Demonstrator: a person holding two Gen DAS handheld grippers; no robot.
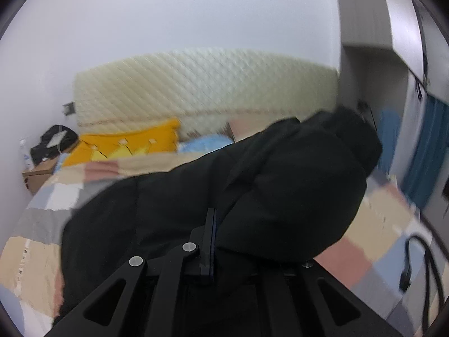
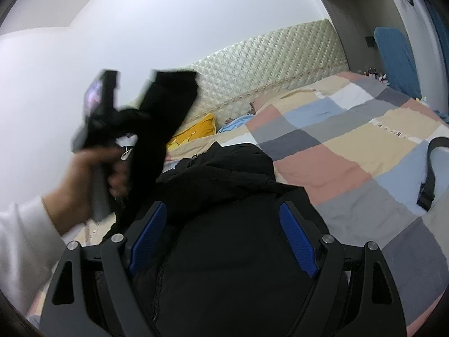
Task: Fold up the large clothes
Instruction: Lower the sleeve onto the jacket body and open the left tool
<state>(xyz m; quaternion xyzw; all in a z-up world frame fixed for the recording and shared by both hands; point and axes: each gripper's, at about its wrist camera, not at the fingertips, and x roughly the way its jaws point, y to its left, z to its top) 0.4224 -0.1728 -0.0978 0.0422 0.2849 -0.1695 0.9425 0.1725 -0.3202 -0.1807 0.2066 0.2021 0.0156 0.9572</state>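
Black jacket: one, bulky, lying on the checked bedspread; one part is lifted off the bed.
Right gripper: jaws spread wide, blue pads on either side of the jacket's bulk, clamping nothing.
Left gripper: fingers pressed together on a fold of the jacket; in the right wrist view it is raised, black cloth hanging from it.
Left hand: one, white sleeve, gripping the handle.
Strap: one, black, on the bedspread.
Pillows: one yellow pillow, one blue pillow.
Headboard: one, quilted cream.
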